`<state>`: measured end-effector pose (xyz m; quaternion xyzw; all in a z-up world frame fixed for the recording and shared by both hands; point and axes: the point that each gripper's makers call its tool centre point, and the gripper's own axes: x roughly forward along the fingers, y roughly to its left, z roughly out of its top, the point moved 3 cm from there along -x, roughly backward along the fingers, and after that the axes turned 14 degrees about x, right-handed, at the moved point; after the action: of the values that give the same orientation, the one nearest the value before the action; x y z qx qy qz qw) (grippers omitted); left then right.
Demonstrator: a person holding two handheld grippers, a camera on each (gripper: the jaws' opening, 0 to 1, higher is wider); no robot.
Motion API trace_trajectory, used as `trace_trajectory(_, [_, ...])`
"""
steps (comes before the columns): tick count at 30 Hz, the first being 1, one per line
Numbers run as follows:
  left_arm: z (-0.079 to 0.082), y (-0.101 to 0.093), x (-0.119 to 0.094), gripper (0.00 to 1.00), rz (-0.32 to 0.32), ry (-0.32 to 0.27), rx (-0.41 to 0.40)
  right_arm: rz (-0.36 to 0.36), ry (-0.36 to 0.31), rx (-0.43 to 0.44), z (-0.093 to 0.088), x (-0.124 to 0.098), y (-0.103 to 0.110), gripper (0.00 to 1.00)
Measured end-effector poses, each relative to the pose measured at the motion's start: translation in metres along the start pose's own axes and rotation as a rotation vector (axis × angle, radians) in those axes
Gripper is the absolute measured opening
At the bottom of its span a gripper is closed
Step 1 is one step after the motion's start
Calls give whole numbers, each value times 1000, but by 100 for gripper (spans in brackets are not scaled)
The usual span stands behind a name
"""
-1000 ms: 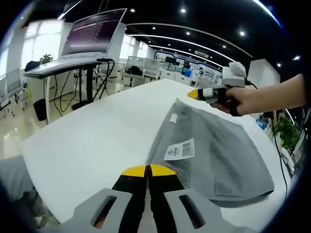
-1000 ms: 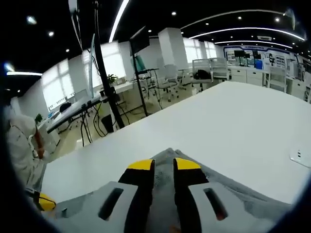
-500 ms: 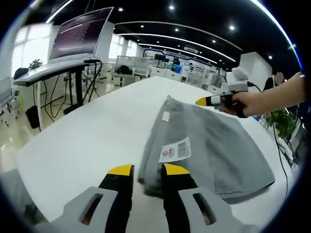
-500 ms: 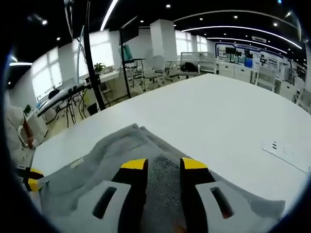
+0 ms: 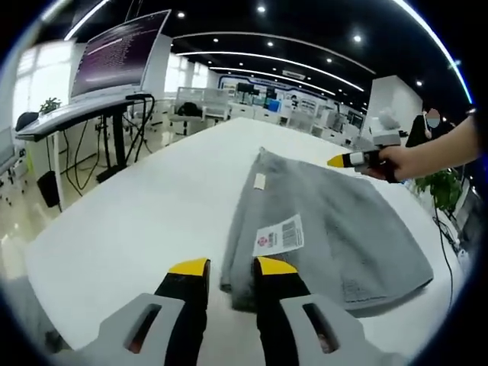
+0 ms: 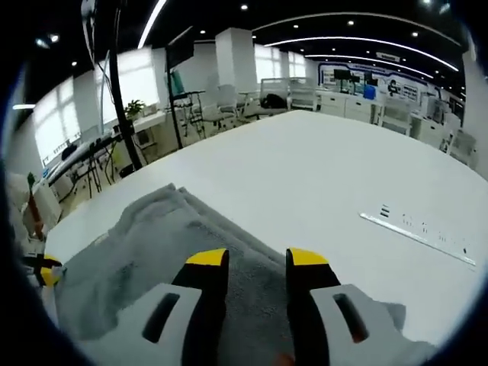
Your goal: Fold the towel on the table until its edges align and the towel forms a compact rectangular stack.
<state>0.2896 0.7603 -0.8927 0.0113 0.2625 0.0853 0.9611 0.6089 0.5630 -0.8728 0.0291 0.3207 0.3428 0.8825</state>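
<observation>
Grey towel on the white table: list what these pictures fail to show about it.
- Left gripper view: the print on the white barcode label of the grey towel is too small to read.
- Left gripper view: the towel's near corner is hidden behind the left gripper.
- Right gripper view: the towel's near part is covered by the right gripper and cut off by the picture's bottom edge.

The towel (image 5: 328, 221) ahead of the left gripper (image 5: 231, 268) is plain grey, with a white label (image 5: 279, 235) printed in black and red. The table (image 5: 145, 221) is white. Both grippers have yellow tips on black jaws.
</observation>
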Motion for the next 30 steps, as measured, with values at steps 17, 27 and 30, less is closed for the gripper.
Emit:
trace_trajectory(17, [0,0,5,22,-46,7,122,-128,1,-5,-7,-38,-83,30])
trace_trajectory(27, [0,1,7,21,-49,9,154,-194,2,63,-26,-55,-118,24])
trace_trajectory(30, [-1,1,8,19,-48,7,148,-196,6,66,-31,-54,-118,25])
